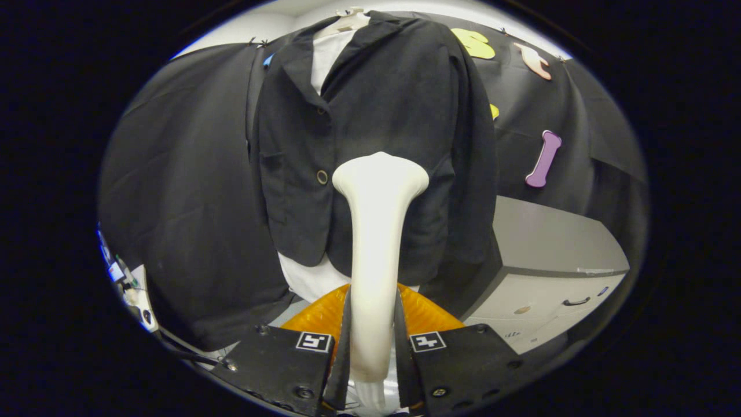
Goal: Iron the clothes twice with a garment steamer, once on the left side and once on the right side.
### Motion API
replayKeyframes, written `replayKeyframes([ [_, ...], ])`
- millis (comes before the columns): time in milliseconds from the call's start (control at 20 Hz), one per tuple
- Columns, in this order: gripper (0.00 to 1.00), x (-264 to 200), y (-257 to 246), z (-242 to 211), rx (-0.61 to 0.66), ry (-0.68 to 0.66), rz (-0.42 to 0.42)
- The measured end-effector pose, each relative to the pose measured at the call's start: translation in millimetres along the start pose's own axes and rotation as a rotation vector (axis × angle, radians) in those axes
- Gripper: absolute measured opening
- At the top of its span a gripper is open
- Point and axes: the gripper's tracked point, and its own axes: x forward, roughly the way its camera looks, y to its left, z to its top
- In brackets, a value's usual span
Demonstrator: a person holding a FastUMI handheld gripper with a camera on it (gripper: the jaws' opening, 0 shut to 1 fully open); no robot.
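Note:
A black jacket (376,116) over a white shirt (329,52) hangs on a hanger just ahead of me. My gripper (373,341) is shut on the white handle of the garment steamer (376,231), both fingers pressing its sides. The steamer's wide head rises upright in front of the jacket's lower middle, just right of the button (322,177). I cannot tell whether the head touches the cloth. The white shirt hem (301,278) hangs out below the jacket.
An orange object (428,313) sits right behind the fingers, under the steamer. A grey cabinet (550,255) with drawers stands to the right of the jacket. Small items and cables (124,278) lie low at the left by the booth wall.

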Motion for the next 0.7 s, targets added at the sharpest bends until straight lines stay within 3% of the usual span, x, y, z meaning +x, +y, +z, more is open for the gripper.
replayKeyframes([
  [700, 0.36, 2.1, 2.0, -39.3, 0.017, 0.116, 0.001],
])
